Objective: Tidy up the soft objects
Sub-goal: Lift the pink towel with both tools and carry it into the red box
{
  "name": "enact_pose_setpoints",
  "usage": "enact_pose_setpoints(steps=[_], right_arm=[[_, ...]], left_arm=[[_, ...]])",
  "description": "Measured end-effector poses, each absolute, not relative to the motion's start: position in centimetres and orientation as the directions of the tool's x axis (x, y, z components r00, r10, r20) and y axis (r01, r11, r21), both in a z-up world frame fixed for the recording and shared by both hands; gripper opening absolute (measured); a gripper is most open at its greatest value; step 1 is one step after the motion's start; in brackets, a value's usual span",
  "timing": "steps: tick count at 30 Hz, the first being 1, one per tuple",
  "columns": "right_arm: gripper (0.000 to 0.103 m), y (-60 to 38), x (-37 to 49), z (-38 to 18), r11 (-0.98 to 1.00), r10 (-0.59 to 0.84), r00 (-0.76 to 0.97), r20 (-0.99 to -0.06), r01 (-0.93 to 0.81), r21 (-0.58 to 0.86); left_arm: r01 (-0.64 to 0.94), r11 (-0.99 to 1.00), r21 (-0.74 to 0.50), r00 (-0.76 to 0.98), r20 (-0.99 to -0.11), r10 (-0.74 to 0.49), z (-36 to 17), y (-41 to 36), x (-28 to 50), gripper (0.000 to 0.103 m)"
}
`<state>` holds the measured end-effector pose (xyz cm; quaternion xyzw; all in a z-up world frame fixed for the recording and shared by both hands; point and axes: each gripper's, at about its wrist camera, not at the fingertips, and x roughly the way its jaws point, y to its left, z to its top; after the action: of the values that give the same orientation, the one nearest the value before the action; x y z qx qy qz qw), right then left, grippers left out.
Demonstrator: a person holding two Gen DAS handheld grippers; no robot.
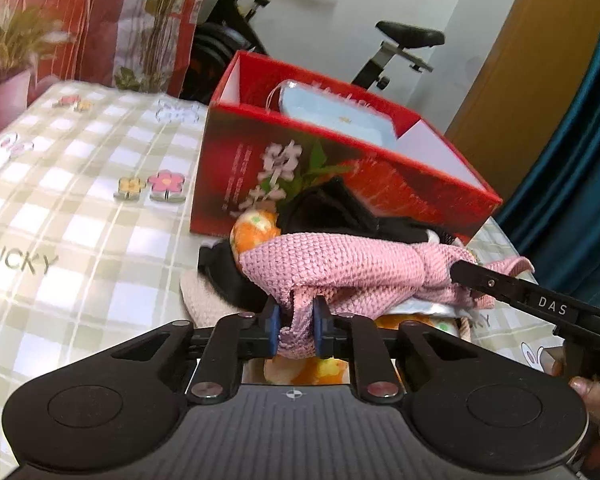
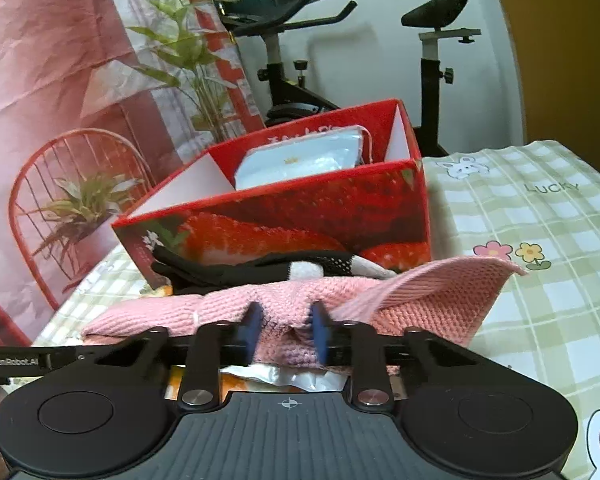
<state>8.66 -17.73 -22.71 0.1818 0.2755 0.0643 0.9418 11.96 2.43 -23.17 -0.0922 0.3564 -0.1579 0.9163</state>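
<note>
- Pink knit cloth (image 1: 340, 256) lies on top of a pile of soft items, just in front of the red box (image 1: 340, 184).
- Left claw (image 1: 296, 328) is pinched on a fold at the cloth's near edge.
- Right claw (image 2: 286, 330) is clamped on another bunch of the cloth.
- The pile rests on a checked tablecloth (image 1: 92, 208); a pale blue packet (image 1: 340, 116) lies in the box.

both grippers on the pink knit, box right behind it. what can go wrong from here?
1. Both the left hand-held gripper and right hand-held gripper pinch only small folds of the pink knit; it may slip or stretch when lifted.
2. The black fabric lies against the knit and may drag along.
3. The red box already holds a pale blue packet, so space is limited.
</note>
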Motion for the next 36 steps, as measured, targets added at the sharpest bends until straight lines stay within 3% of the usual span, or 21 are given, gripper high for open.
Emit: enact_pose_setpoints(steps=[9, 17, 27, 36], right_arm=[[0.013, -17.6, 7.0, -18.9, 0.925, 0.230, 0.894, -0.384, -0.077, 0.373], [0.013, -17.8, 7.8, -14.9, 0.935, 0.229, 0.916, -0.329, -0.113, 0.337], [0.013, -19.2, 12.2, -11.7, 0.939, 0.223, 0.914, -0.340, -0.109, 0.325], [0.013, -20.0, 16.0, -11.8, 0.946, 0.209, 0.898, -0.386, -0.087, 0.312]], left_arm=[[0.275, 0.931, -0.242, 0.788, -0.498, -0.362, -18.9, 2.6, 10.7, 0.015], [0.287, 0.926, -0.246, 0.810, -0.453, -0.372, -16.2, 2.5, 11.5, 0.015], [0.314, 0.910, -0.270, 0.808, -0.426, -0.406, -13.5, 2.3, 14.9, 0.015], [0.301, 0.906, -0.298, 0.787, -0.460, -0.412, -13.8, 1.9, 18.2, 0.015]])
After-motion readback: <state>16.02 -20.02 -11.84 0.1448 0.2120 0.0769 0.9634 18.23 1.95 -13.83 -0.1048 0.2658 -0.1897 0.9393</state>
